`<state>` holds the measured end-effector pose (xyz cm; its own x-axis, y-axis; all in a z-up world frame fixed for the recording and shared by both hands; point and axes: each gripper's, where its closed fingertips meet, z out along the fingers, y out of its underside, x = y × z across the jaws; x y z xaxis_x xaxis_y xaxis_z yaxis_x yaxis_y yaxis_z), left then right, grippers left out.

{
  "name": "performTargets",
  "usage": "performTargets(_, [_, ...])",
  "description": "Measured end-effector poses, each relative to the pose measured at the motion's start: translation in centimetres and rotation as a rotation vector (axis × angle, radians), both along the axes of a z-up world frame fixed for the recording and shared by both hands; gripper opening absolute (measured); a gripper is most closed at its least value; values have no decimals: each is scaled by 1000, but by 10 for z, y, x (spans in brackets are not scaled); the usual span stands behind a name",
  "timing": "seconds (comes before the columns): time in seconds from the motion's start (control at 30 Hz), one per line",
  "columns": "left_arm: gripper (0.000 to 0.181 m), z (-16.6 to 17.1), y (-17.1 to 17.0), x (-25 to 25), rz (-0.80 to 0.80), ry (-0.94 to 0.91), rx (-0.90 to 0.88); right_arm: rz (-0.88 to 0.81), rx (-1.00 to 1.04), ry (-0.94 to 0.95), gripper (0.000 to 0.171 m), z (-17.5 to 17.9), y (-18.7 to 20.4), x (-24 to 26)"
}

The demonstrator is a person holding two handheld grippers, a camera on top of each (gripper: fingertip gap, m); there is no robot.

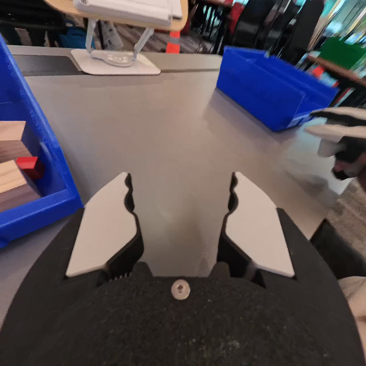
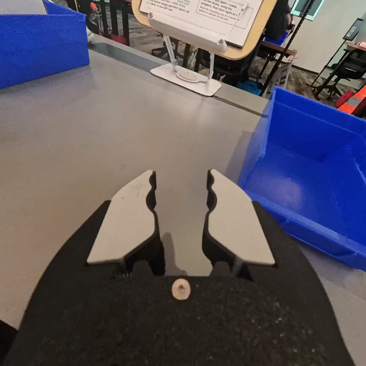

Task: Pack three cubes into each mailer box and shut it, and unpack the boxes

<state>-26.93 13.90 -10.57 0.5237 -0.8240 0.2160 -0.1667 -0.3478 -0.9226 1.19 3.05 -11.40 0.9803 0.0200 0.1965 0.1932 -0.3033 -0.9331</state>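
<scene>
My left gripper (image 1: 181, 174) is open and empty above the grey table (image 1: 138, 122). To its left a blue bin (image 1: 49, 178) holds brown mailer boxes (image 1: 10, 178) and a red cube (image 1: 29, 166). My right gripper (image 2: 181, 171) is open and empty above the same table (image 2: 99, 138); it also shows blurred at the right edge of the left wrist view (image 1: 336, 128). An empty blue bin (image 2: 309, 178) stands just right of my right gripper; it also shows in the left wrist view (image 1: 267, 89).
A white stand holding an instruction board (image 2: 198, 19) rests on its base plate (image 2: 186, 81) at the table's far edge. The left blue bin's wall (image 2: 39, 43) shows at far left in the right wrist view. Chairs and an orange cone stand beyond the table.
</scene>
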Motion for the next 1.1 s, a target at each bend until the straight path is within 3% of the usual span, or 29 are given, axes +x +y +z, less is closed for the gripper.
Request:
performTargets(0.07, [103,19,11,-9,23,-66,-43,3,16,1,49,3,1,-3])
performTargets(0.13, [91,49,32,-27,81,-101,-91,12,13,-10,50,2,3,-7])
performTargets(0.2, [96,60,62,-49,122,47,-139,26,-9,-36,51,-2,4,-10])
performTargets(0.27, [117,63,101,-74,159,276,-169,44,-11,-46,51,-2,4,-15])
performTargets(0.33, [122,71,149,-95,230,413,-154,61,-2,-36,51,1,3,-19])
performTargets(0.43, [134,65,205,-104,281,516,-279,72,-4,-28,51,1,1,-23])
performTargets(0.57, [148,27,260,-120,400,695,-417,76,-16,-42,51,0,-2,-25])
performTargets(0.67, [146,-7,267,-122,427,744,-557,83,-26,-50,50,0,-5,-27])
performTargets(0.83, [139,-28,266,-137,506,901,-556,96,-30,-57,50,1,-8,-29])
performTargets(1.1, [139,-28,265,-138,462,900,-596,121,-32,-75,49,3,-9,-36])
